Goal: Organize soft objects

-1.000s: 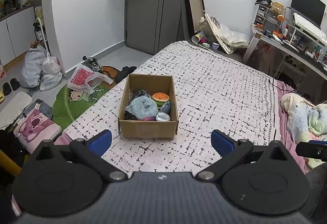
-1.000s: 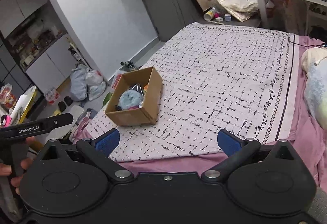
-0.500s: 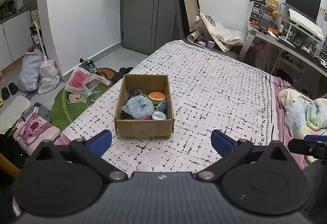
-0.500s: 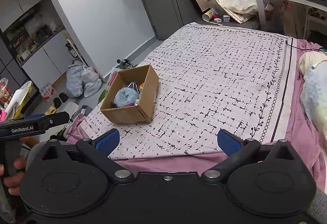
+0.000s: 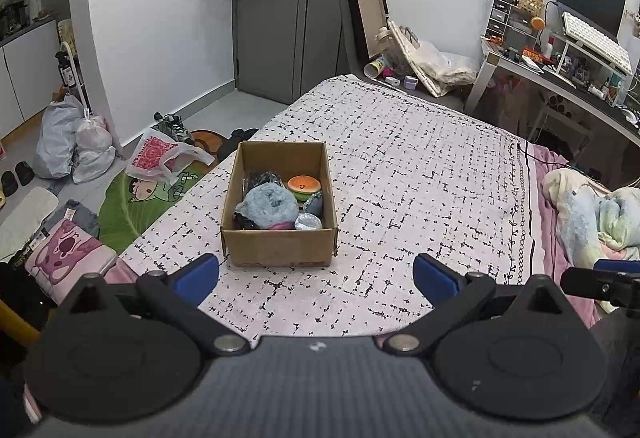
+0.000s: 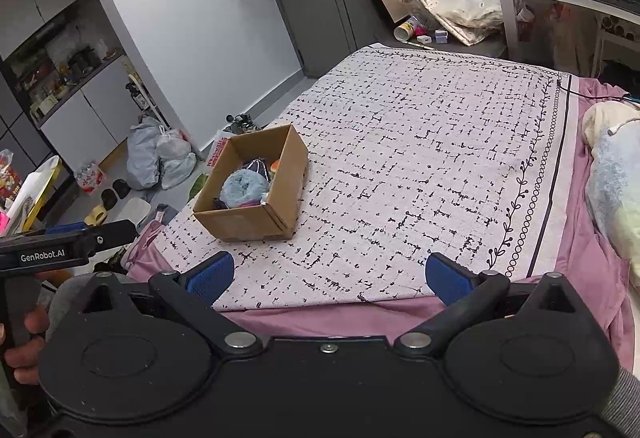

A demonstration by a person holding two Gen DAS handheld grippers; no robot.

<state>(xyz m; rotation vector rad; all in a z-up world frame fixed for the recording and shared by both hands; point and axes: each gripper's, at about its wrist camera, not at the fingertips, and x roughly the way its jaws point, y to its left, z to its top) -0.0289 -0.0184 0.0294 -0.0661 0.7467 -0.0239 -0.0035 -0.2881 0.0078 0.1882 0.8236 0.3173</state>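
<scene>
A brown cardboard box (image 5: 280, 252) stands on the patterned bed cover (image 5: 420, 178). In it lie a fluffy blue plush (image 5: 269, 204), an orange bun-shaped toy (image 5: 304, 185), a dark item and a silvery one. My left gripper (image 5: 316, 278) is open and empty, held back from the box's near side. My right gripper (image 6: 330, 276) is open and empty above the bed's near edge; the box (image 6: 256, 218) is ahead to its left, with the blue plush (image 6: 244, 188) showing inside. The left gripper's body (image 6: 60, 242) shows at the right wrist view's left edge.
A bundled blanket (image 5: 592, 214) lies on the pink sheet at the right. Bags (image 5: 72, 146), a printed plastic bag (image 5: 160, 154) and shoes lie on the floor to the left. A cluttered desk (image 5: 560, 58) stands at the far right and a grey door (image 5: 280, 10) behind.
Both grippers have drawn back and risen slightly, so the box looks a little smaller and farther. Both stay open and empty. The box and its contents have not moved.
</scene>
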